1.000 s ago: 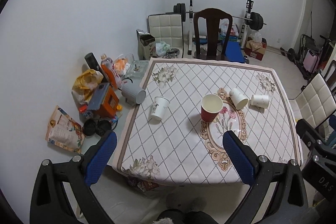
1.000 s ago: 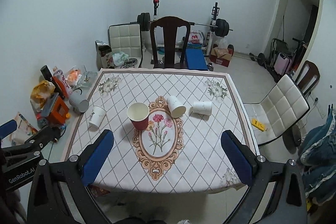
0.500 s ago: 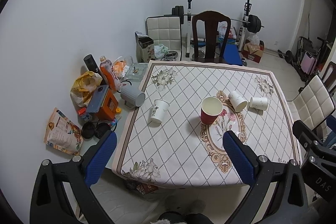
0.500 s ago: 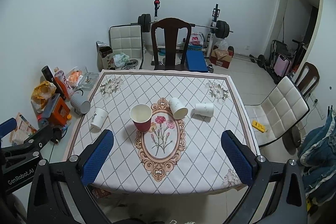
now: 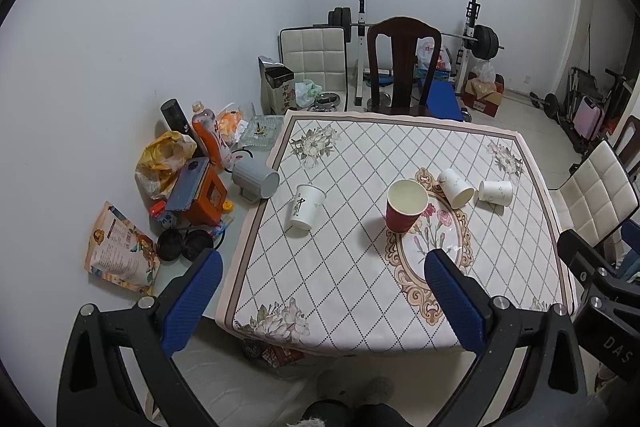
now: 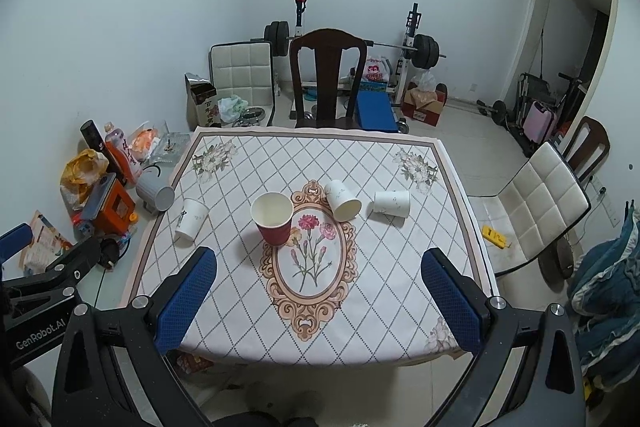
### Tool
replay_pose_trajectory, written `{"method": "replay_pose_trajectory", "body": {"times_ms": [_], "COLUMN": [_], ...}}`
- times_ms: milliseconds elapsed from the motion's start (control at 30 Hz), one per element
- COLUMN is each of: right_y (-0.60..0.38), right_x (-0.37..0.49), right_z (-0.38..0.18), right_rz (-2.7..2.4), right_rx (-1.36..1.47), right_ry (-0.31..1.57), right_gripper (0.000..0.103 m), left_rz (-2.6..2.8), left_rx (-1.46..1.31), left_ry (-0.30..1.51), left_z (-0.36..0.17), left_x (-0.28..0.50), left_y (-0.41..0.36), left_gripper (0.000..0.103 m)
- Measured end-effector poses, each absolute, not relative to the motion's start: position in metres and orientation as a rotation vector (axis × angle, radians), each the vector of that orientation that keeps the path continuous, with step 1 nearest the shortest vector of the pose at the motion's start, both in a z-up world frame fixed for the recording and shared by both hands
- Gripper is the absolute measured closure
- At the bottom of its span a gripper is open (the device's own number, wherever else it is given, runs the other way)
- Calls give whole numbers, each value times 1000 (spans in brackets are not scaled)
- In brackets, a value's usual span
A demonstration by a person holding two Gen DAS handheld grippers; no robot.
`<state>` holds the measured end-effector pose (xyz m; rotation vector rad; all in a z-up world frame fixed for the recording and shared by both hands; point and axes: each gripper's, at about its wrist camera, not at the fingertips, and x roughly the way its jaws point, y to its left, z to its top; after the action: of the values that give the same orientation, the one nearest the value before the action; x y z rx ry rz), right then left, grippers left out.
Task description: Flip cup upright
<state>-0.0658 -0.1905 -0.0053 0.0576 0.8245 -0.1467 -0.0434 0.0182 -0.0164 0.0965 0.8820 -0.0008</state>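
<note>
Cups of thin white paper lie tipped on the patterned worktop [image 6: 360, 307]: one [image 6: 342, 199] beside an upright red paper cup [image 6: 273, 218], another [image 6: 393, 203] further right. Both the left tool [image 5: 320, 303] and right tool [image 6: 318, 301] hang spread apart, empty, well short of them. Light and easily crushed, each likely wants a gentle mid-wall pinch.

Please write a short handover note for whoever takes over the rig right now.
Left gripper: jaws open, empty, held back from the near table edge. Right gripper: the same.
On the floral tablecloth: red paper cup upright near the centre; white cup with black lettering upright near the left edge; two white speckled cups lying on their sides, one by the medallion, one further right.
Done: two cups stand upright.
Left: right the two tipped cups; the right gripper looks nearer to them.
</note>
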Motion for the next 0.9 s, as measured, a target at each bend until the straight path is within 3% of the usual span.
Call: {"method": "replay_pose_trajectory", "body": {"times_ms": [900], "right_y": [-186], "right_x": [-70], "right_z": [-13], "right_rz": [-141], "right_rx": [58], "right_ry": [840], "right_gripper": [0], "left_rz": [-4], "left_rx": [93], "left_ry": [895], "left_z": [-20], "left_x": [-46], "left_y": [21], "left_gripper": [0]}}
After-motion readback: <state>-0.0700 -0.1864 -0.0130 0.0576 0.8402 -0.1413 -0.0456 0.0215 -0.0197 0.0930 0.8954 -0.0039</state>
